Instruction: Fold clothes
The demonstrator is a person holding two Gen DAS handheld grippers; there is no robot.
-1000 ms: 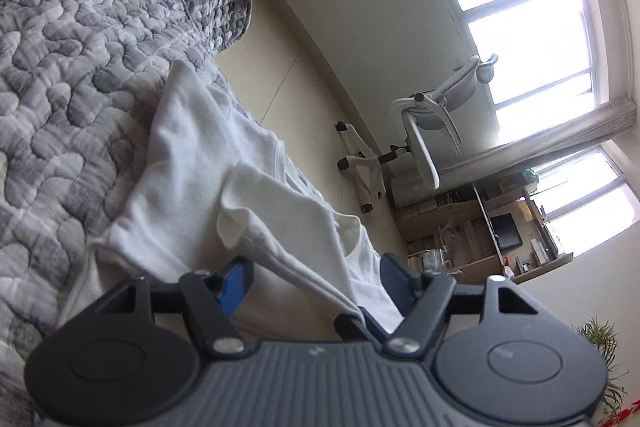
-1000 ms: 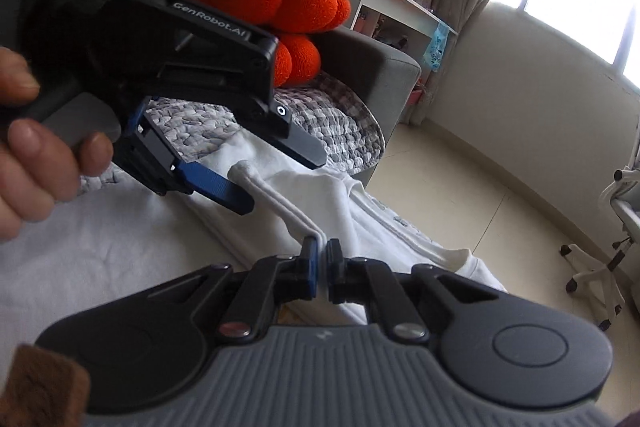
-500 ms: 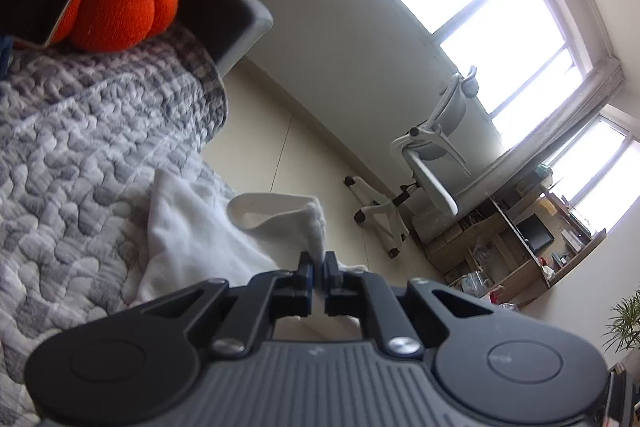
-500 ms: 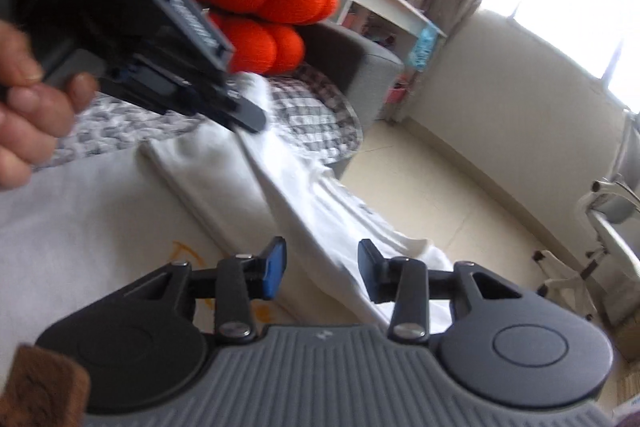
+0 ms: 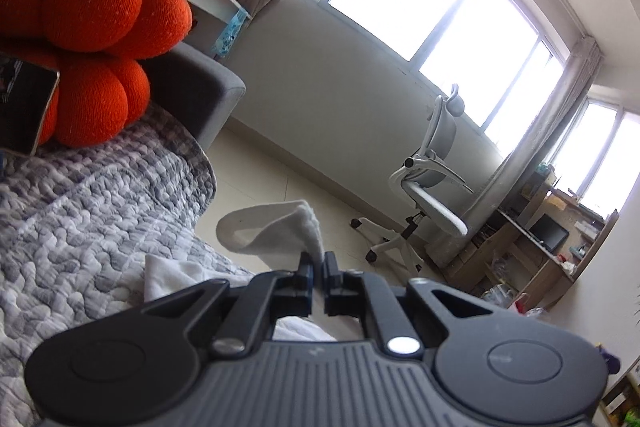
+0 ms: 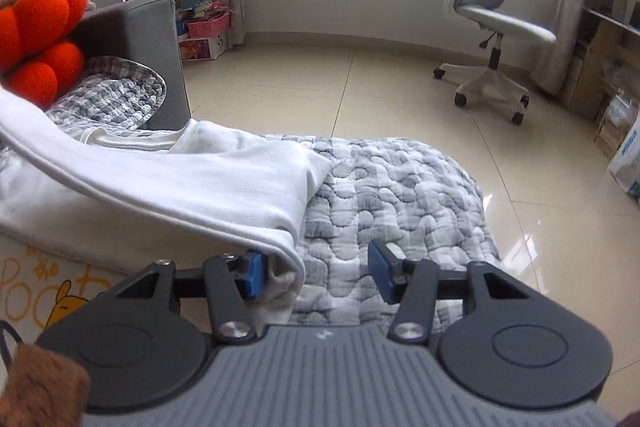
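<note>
My left gripper (image 5: 318, 277) has its two fingers pressed together on a pinch of the white cotton T-shirt (image 5: 276, 231). In the left wrist view the pinched cloth, which looks like a sleeve opening, stands up as a loop just above the fingertips at the centre of the frame. More white cloth lies below and to the left of it on the grey-and-white quilted bed cover (image 5: 92, 227).

My right gripper (image 6: 316, 277) is spread wide and pinches nothing. In its view the shirt fills the left half of the frame, with a yellow cartoon print at the lower left. A folded hem edge runs as a long band from the upper left down to the lower centre and ends right against the left blue pad. The right pad stands over bare quilt, well apart from any cloth.

The relation that matters: the shirt lies to the left of the open right gripper, with its long edge slanting toward that gripper's left finger. I judge a fold to be under way with the left side carrying cloth. If the right gripper is to take the hem, it would need to shift left so both pads straddle that edge.

The orange knitted pumpkin cushion (image 5: 80, 39) sits at the upper left, clear of the work.
</note>
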